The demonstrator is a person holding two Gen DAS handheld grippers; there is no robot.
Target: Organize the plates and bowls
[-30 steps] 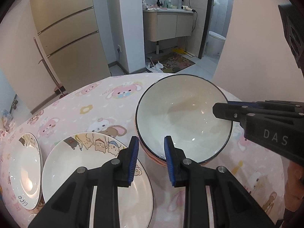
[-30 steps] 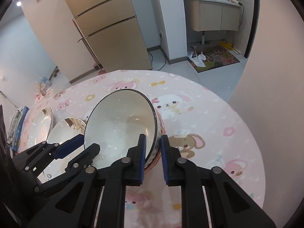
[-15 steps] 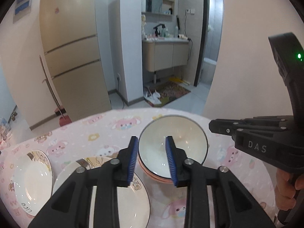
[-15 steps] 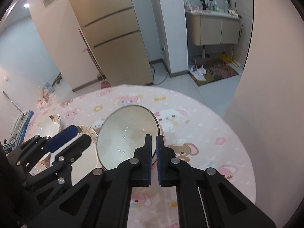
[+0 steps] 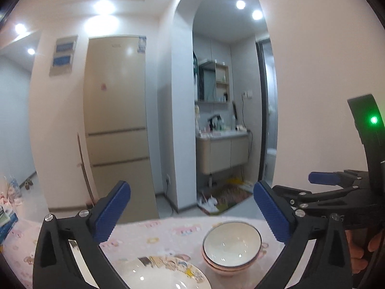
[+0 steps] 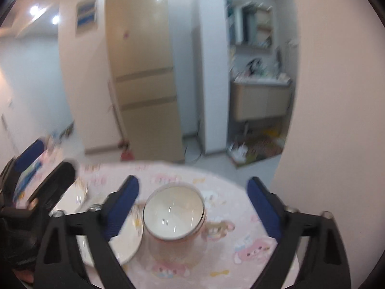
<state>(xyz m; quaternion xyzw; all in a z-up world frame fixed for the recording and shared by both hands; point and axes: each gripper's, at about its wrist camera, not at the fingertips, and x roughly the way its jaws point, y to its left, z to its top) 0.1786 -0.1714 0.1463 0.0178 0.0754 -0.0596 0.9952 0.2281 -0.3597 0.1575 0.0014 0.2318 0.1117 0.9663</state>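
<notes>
The bowls (image 5: 231, 248) are found nested in one stack on the pink cartoon-print tablecloth (image 5: 168, 231), just beside the decorated plate (image 5: 166, 275); a second plate (image 6: 80, 196) is seen further left in the right wrist view. The left gripper (image 5: 192, 213) is held with jaws wide apart and nothing between them, having just been opened. The right gripper (image 6: 192, 203) is likewise spread wide, its jaws just opened; the bowl stack is framed between the pads but is not touched. The stacking of bowls is judged complete, with the plates judged the next concern. For that step to be done well, one plate should be gripped at its rim, lifted clear before travel, and lowered centred onto the other so that no edge is chipped. No writing on the gripper bodies or crockery can be read; the blue wall panels (image 5: 63, 56) are too blurred to read.
</notes>
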